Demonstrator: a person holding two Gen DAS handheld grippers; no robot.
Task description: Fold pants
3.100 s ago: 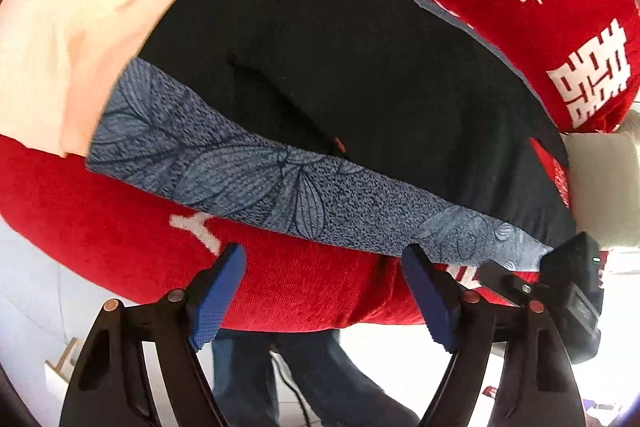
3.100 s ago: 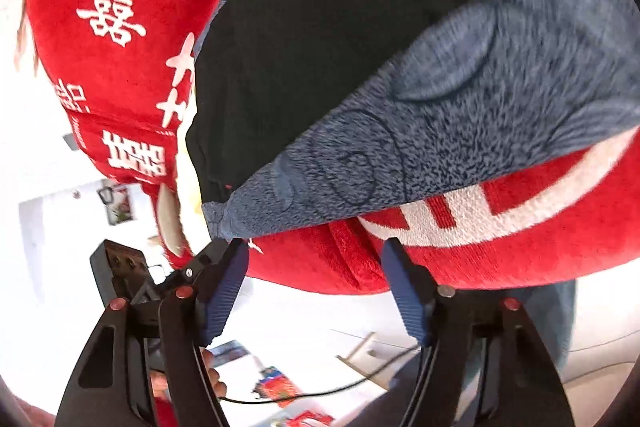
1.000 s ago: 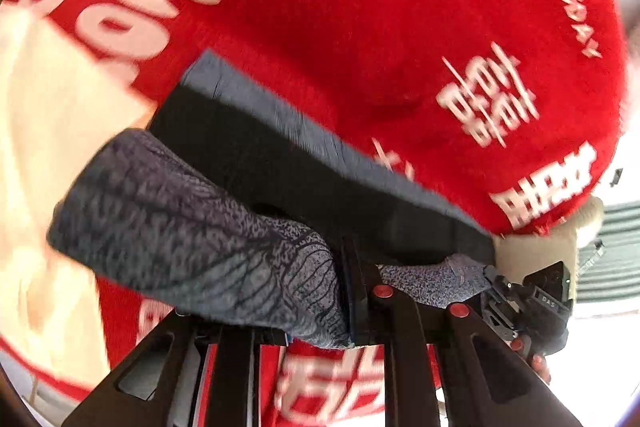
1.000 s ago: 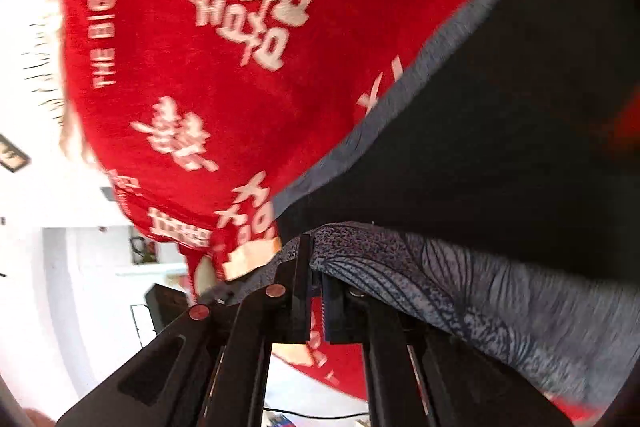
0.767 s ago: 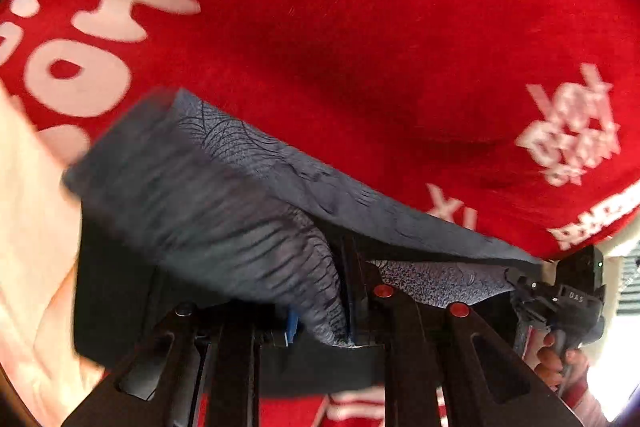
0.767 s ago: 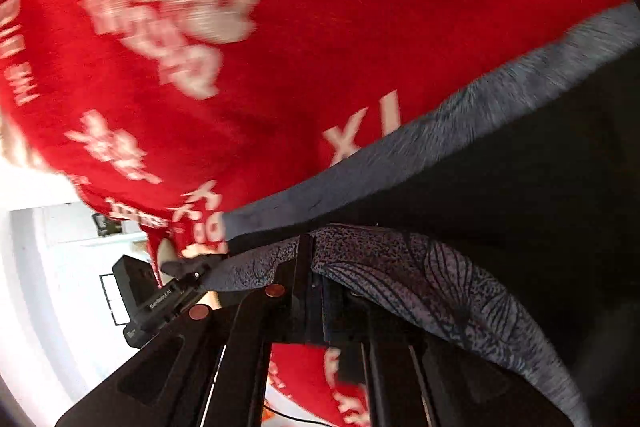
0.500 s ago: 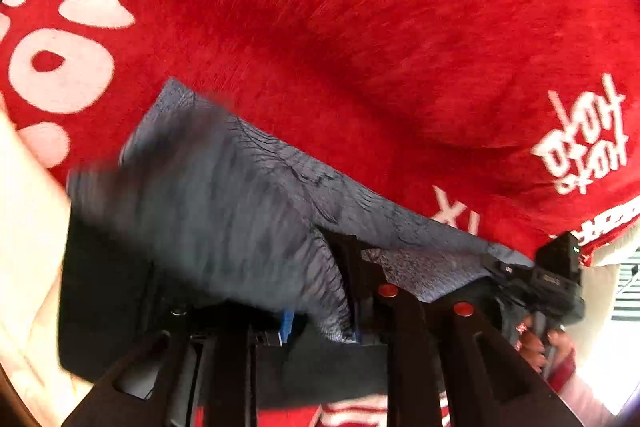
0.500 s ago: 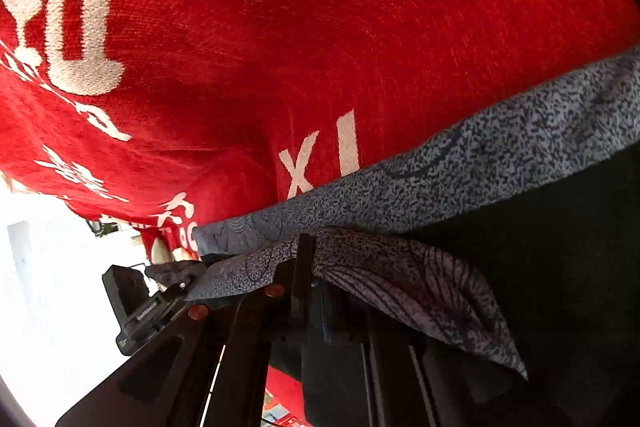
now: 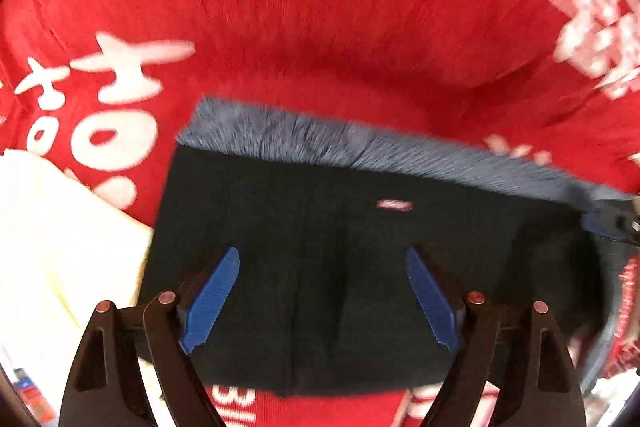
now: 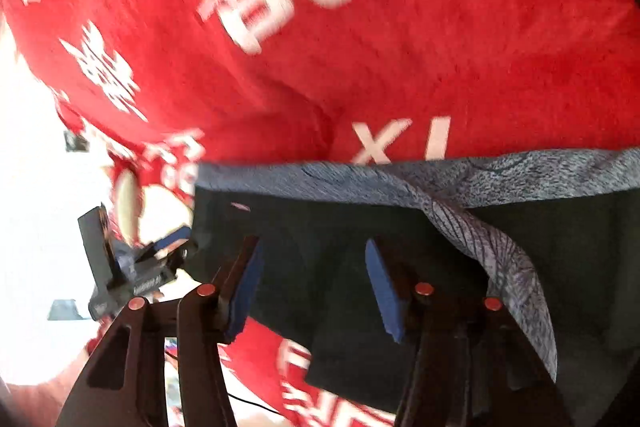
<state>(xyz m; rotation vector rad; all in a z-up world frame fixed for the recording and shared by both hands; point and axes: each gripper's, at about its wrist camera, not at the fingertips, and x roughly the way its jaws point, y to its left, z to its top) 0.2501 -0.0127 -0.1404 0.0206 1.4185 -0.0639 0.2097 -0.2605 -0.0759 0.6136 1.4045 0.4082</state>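
The black pants (image 9: pixel 320 227) with a grey-blue patterned waistband (image 9: pixel 360 147) lie folded over on the red cloth. My left gripper (image 9: pixel 322 297) is open and empty just above the black fabric. My right gripper (image 10: pixel 312 291) is open and empty over the pants (image 10: pixel 340 307). The patterned band (image 10: pixel 400 179) runs along the far edge, and one flap of it (image 10: pixel 508 259) curls back over the black part beside my right finger. The other gripper shows at the right edge of the left wrist view (image 9: pixel 612 223) and at the left of the right wrist view (image 10: pixel 132 267).
A red cloth with white lettering (image 9: pixel 320 7) covers the surface under the pants and also shows in the right wrist view (image 10: pixel 360 47). A pale cream fabric (image 9: pixel 60 247) lies left of the pants. The cloth's edge and a bright room show at left (image 10: pixel 32 227).
Both grippers were shut on the patterned waistband and carried it over the pants to the far edge. Now both have opened and let go, and the pants lie folded.
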